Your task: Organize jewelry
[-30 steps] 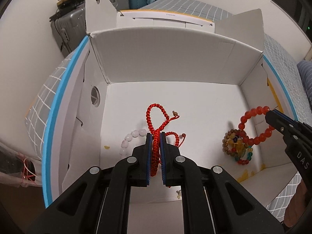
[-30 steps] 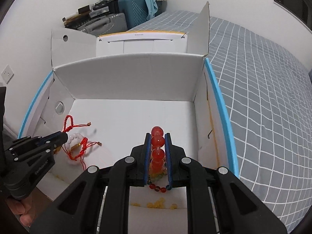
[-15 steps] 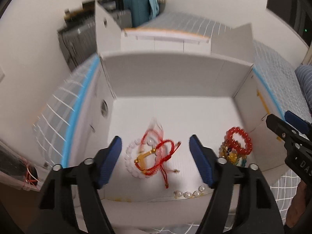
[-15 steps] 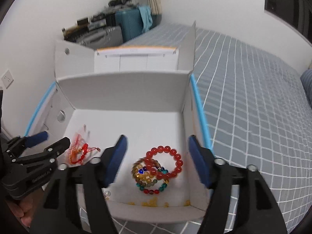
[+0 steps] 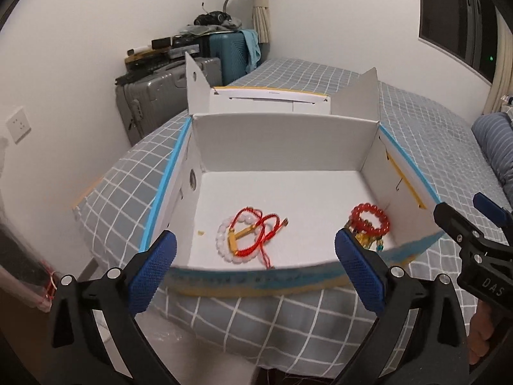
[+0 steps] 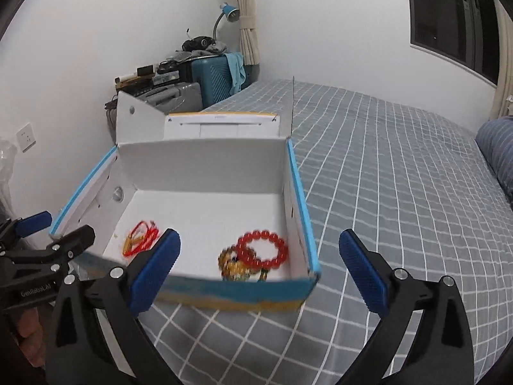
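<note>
- A white cardboard box [image 5: 282, 147] with blue-edged side walls sat open on a bed covered in a grey checked sheet [image 6: 400, 192]; its lid flaps stood up behind the far wall.
- The left gripper [image 5: 255, 271] hovered before the box's near wall, its blue-padded jaws spreading wide, with nothing between them.
- The right gripper [image 6: 259, 268] hovered likewise near the box's near right corner, jaws also opening, nothing clamped.
- Inside the box, toward the near left, lay a red cord bracelet [image 5: 256, 234] tangled over a white bead bracelet [image 5: 224, 240], with a gold-coloured piece among them.
- In the near right corner of the box lay a red bead bracelet [image 6: 263, 248], resting partly on a pile of multicoloured bead bracelets [image 6: 234, 264], blurred in the right view.
- Against the white wall beyond the bed's far left corner stood a grey suitcase [image 5: 150, 102] and a teal suitcase [image 5: 227, 57] with clutter piled on top.
- A blue desk lamp [image 6: 229, 12] rose behind them beside a tied curtain.
</note>
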### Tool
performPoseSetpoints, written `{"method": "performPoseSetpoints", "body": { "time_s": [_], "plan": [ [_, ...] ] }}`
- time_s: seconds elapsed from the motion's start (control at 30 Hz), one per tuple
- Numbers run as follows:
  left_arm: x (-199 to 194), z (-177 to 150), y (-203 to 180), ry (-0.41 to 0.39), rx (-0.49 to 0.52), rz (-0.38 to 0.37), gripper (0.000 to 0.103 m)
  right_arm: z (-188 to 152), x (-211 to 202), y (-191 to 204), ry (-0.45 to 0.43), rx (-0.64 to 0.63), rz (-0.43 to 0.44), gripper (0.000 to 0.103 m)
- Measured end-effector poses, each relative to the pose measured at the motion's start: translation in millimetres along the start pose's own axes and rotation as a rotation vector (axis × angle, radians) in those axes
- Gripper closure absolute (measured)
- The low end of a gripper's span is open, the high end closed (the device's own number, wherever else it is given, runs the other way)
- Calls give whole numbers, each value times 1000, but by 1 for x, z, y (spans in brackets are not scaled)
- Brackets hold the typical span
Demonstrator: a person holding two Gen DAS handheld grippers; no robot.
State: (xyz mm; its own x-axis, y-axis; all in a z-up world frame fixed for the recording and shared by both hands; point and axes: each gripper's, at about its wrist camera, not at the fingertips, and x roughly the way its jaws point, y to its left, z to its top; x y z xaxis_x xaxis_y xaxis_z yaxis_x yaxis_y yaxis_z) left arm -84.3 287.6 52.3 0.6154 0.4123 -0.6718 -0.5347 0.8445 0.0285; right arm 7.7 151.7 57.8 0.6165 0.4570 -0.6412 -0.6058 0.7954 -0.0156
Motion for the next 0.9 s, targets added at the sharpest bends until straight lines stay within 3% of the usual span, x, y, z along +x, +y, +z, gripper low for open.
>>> {"method": "performPoseSetpoints", "body": {
  "time_s": [0.2, 0.4, 0.9],
  "plan": [
    [-2, -16, 6, -8, -9, 31, 6, -23, 1, 3, 28, 2, 6, 8],
    [4, -28, 8, 24, -11, -1, 6, -35, 7, 6, 59, 16, -1, 8],
    [6, -28, 7, 6, -26, -6, 6, -30, 10, 9, 61, 23, -15, 8]
  ]
}}
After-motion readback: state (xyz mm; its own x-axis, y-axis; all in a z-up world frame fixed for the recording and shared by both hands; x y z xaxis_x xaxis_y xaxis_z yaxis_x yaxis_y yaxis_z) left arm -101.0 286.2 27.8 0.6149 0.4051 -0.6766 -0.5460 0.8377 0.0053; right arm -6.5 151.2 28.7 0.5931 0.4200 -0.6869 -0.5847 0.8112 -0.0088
